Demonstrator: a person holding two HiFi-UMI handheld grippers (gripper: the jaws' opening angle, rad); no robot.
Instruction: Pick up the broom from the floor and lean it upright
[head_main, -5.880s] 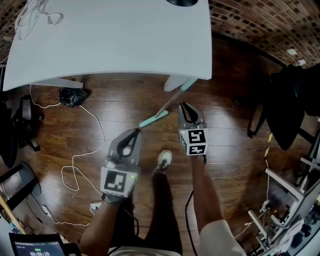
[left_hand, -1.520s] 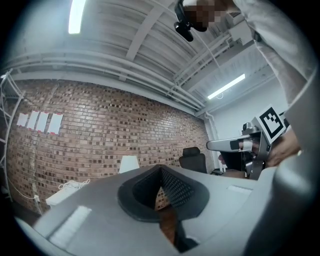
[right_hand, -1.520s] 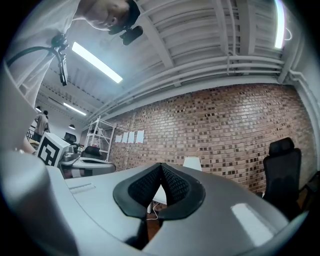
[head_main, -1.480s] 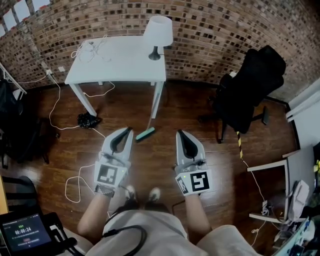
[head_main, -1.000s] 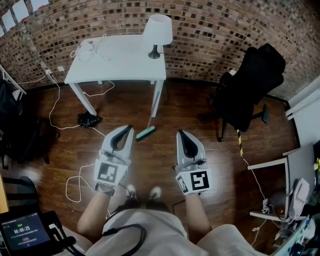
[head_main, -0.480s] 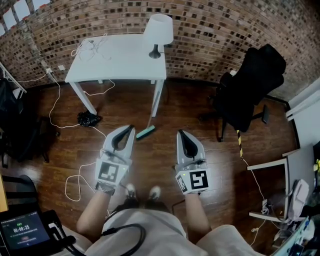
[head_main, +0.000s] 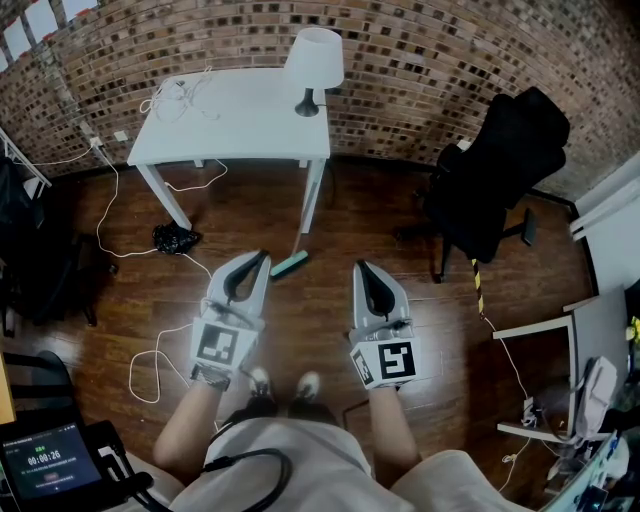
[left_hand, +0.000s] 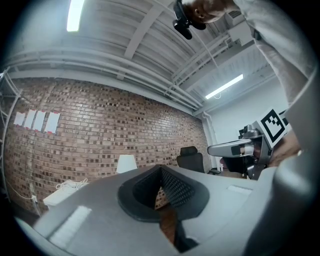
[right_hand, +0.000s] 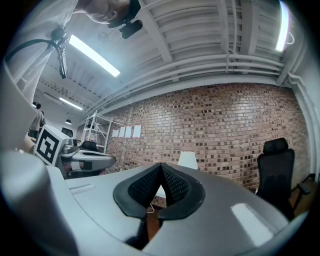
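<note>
Closest to me, the person is standing with both arms held out in front, and both tools are pointing level toward the far wall. The left gripper (head_main: 259, 259) is holding its jaws clenched on nothing. Its own view is showing the ribbed pads meeting at the tip, with only a sliver of room showing through the notch below. The right gripper (head_main: 359, 267) is sitting beside it, well apart, likewise pressed shut and empty. Neither is touching the broom.

Just past the left gripper's tip, the broom (head_main: 290, 265) is resting its teal head on the wooden floor (head_main: 320, 300). Its thin handle is rising toward the nearer right-hand leg of the white table (head_main: 230, 115). To my eye the job is looking finished: the broom is off the floor, propped upright, and both tools are clear of it. Nothing seems left to do but step away.

Some things are proving hard to make out. From above, the handle is looking very short and is getting lost against the leg. I cannot tell whether its top is leaning on the leg or on the tabletop's edge. In both gripper views the grey bodies are filling the lower half and hiding the broom entirely. Only the lamp (head_main: 315, 58) and the brick wall (head_main: 430, 60) are showing beyond.
</note>
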